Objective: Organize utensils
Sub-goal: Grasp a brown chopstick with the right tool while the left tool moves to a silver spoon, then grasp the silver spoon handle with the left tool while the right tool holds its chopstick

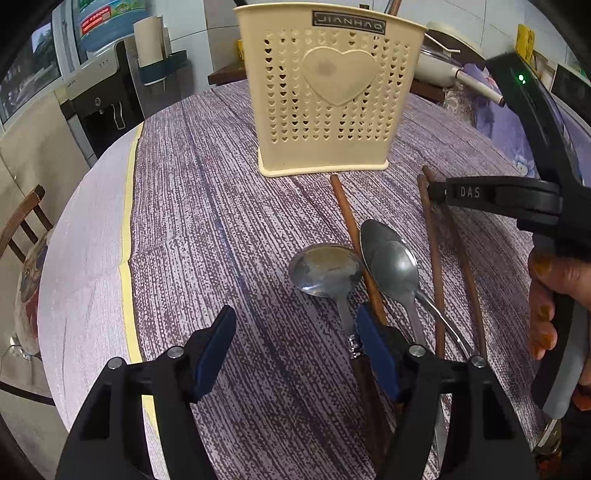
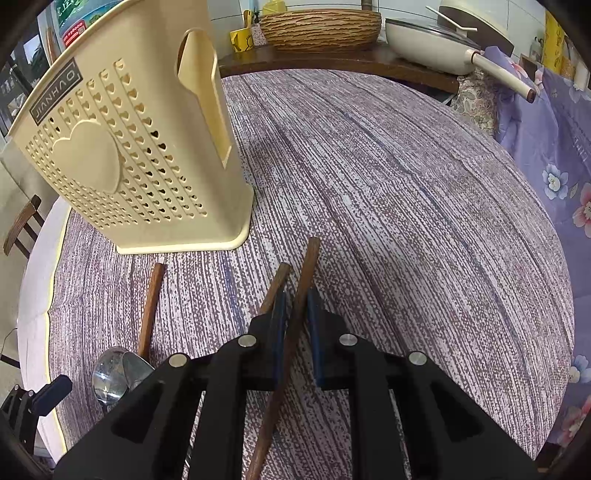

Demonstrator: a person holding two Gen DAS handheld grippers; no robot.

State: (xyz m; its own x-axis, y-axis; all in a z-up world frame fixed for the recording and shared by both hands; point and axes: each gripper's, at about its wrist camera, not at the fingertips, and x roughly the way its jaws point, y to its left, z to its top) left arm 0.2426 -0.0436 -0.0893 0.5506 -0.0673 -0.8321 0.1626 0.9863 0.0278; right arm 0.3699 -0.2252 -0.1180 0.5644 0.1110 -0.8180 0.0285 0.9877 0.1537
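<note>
A cream perforated utensil holder (image 1: pixel 325 96) (image 2: pixel 122 158) with a heart on its front stands upright on the purple-patterned tablecloth (image 1: pixel 221 221). In front of it lie metal spoons (image 1: pixel 325 269) (image 2: pixel 114 373), one overlapping another (image 1: pixel 391 266), and a single brown chopstick (image 1: pixel 354 236) (image 2: pixel 149 306). My left gripper (image 1: pixel 295 350) is open and low over the cloth, with the round spoon's neck just inside its right pad. My right gripper (image 2: pixel 297 314) (image 1: pixel 436 192) is shut on a chopstick (image 2: pixel 308 266). A second chopstick (image 2: pixel 277 284) lies close beside its left finger.
A white pan (image 2: pixel 428 44), a woven basket (image 2: pixel 321 24) and a yellow cup (image 2: pixel 242 38) sit on a dark shelf behind the table. Floral blue fabric (image 2: pixel 554 147) borders the right side. A wooden chair (image 1: pixel 22 221) and a water dispenser (image 1: pixel 99 96) stand to the left.
</note>
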